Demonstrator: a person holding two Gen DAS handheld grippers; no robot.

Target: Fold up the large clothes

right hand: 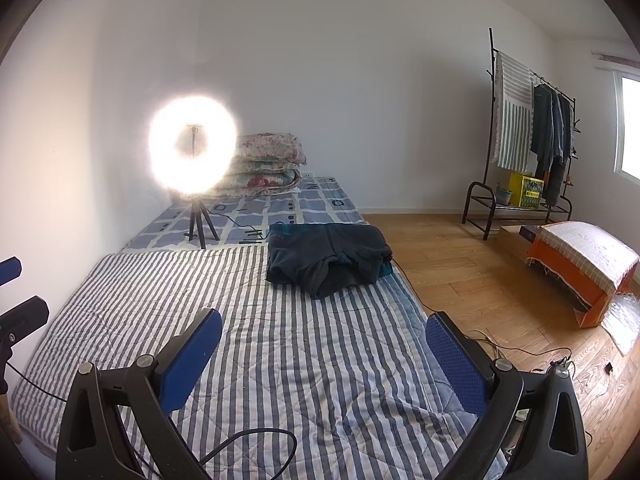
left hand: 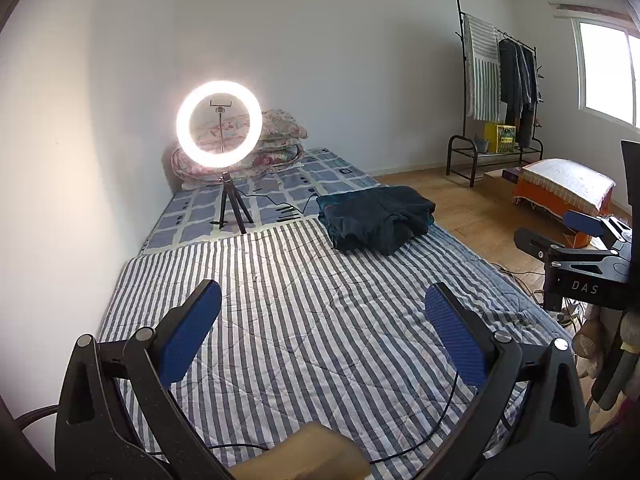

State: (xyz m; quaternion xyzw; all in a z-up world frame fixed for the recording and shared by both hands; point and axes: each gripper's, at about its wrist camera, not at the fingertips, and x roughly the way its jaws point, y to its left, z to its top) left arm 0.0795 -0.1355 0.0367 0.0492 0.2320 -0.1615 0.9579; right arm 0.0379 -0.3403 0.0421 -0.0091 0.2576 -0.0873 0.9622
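One folded garment (left hand: 376, 222), two open claws (left hand: 322, 334)

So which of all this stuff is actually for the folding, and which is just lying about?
For the folding:
- dark garment, bunched on the striped quilt
- left tongs and right tongs, both open and holding nothing

Just lying about:
- ring light on its tripod
- floral bedding stack
- clothes rack
- yellow box
- orange stool

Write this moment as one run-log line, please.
left gripper: open, empty | right gripper: open, empty | dark garment: folded on striped quilt, far right edge
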